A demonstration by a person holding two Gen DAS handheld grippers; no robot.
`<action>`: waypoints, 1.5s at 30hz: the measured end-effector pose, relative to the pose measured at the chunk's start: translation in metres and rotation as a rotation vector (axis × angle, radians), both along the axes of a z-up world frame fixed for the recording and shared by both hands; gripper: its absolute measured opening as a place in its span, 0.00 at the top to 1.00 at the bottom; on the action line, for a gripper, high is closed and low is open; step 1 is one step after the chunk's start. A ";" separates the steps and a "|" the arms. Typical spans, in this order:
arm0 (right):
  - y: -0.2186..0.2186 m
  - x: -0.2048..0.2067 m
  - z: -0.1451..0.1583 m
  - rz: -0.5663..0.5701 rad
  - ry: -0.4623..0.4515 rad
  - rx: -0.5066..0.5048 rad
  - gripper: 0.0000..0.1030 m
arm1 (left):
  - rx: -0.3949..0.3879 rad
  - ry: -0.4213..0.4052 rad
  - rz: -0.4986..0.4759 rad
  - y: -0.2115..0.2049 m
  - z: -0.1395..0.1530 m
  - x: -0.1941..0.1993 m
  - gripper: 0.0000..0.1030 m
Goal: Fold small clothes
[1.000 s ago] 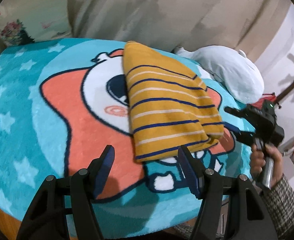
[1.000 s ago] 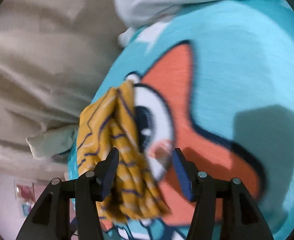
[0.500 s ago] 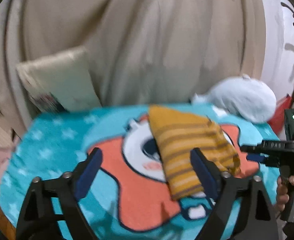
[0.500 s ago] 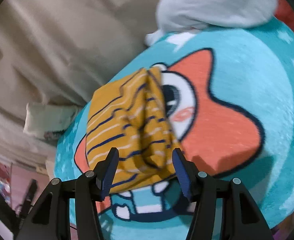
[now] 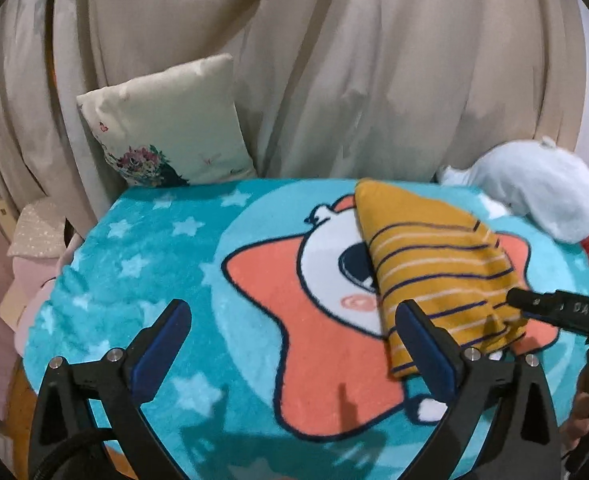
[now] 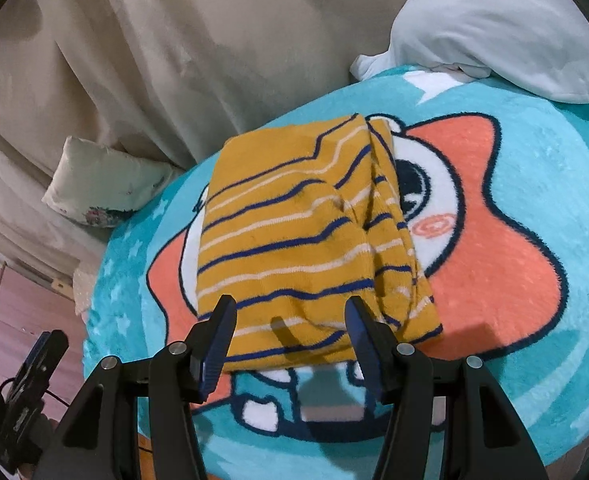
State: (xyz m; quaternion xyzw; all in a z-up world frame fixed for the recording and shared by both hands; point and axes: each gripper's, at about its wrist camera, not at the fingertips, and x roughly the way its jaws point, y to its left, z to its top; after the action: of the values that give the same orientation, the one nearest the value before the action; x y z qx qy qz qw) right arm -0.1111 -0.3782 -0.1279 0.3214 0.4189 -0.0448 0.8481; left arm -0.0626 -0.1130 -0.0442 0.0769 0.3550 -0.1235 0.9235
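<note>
- Right wrist view: folded mustard striped garment point(image 6: 294, 236) lying flat on the teal cartoon blanket point(image 6: 534, 160), middle of the desk, white bundle point(image 6: 494, 28) at the far right.
- Looks soft, light, limp knit; likely to sag and unfold if lifted by one layer; not fragile, not slippery on the fleece.
- Thick fold ridge along the right side; near hem stacked in several layers.
- Best taken at the near hem corners, pinching all layers together.
- Right tongs point(image 6: 290, 340) partly spread, empty, hovering over the near hem.
- Left tongs point(image 5: 294, 344) opening wide, nothing between, garment just beside the right finger.
</note>
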 end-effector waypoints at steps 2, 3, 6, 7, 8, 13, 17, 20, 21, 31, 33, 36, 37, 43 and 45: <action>-0.002 -0.002 -0.002 -0.003 0.009 -0.001 0.41 | 0.003 0.024 -0.015 -0.006 -0.005 -0.001 0.01; -0.004 -0.002 -0.003 -0.006 0.014 -0.001 0.41 | 0.003 0.034 -0.024 -0.009 -0.006 -0.001 0.01; -0.010 -0.006 -0.005 -0.016 0.024 -0.003 0.41 | 0.010 0.066 -0.051 -0.019 -0.013 -0.001 0.01; -0.012 -0.006 -0.006 -0.018 0.027 -0.011 0.41 | 0.011 0.077 -0.057 -0.023 -0.015 -0.002 0.01; -0.015 -0.007 -0.006 -0.019 0.032 -0.024 0.41 | 0.011 0.093 -0.062 -0.026 -0.018 -0.001 0.01; -0.022 -0.008 -0.004 -0.017 0.054 -0.085 0.40 | 0.007 0.138 -0.075 -0.038 -0.026 0.000 0.01; -0.027 -0.006 -0.006 -0.003 0.071 -0.118 0.40 | 0.005 0.177 -0.084 -0.048 -0.034 0.002 0.01; -0.029 -0.005 -0.008 0.003 0.080 -0.118 0.40 | 0.004 0.198 -0.085 -0.053 -0.039 0.002 0.01; -0.031 -0.005 -0.010 0.005 0.085 -0.118 0.40 | 0.004 0.203 -0.085 -0.054 -0.040 0.002 0.01; -0.043 -0.004 -0.015 0.004 0.097 -0.107 0.39 | 0.006 0.255 -0.080 -0.065 -0.052 0.005 0.01; -0.045 -0.003 -0.016 0.006 0.098 -0.105 0.39 | 0.007 0.263 -0.078 -0.067 -0.055 0.006 0.01; -0.047 -0.003 -0.019 0.010 0.104 -0.103 0.39 | 0.006 0.277 -0.076 -0.070 -0.058 0.007 0.01; -0.047 -0.003 -0.019 0.011 0.105 -0.102 0.39 | 0.005 0.282 -0.074 -0.071 -0.059 0.007 0.01; -0.052 -0.001 -0.022 0.023 0.112 -0.099 0.38 | -0.003 0.311 -0.061 -0.076 -0.066 0.009 0.01; -0.053 0.000 -0.024 0.029 0.115 -0.097 0.38 | -0.002 0.320 -0.056 -0.077 -0.069 0.010 0.01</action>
State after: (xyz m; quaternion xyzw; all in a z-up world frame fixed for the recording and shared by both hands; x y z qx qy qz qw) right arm -0.1114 -0.4315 -0.1519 0.2708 0.4690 -0.0713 0.8376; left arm -0.0531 -0.1897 -0.1128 0.0653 0.4950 -0.1604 0.8515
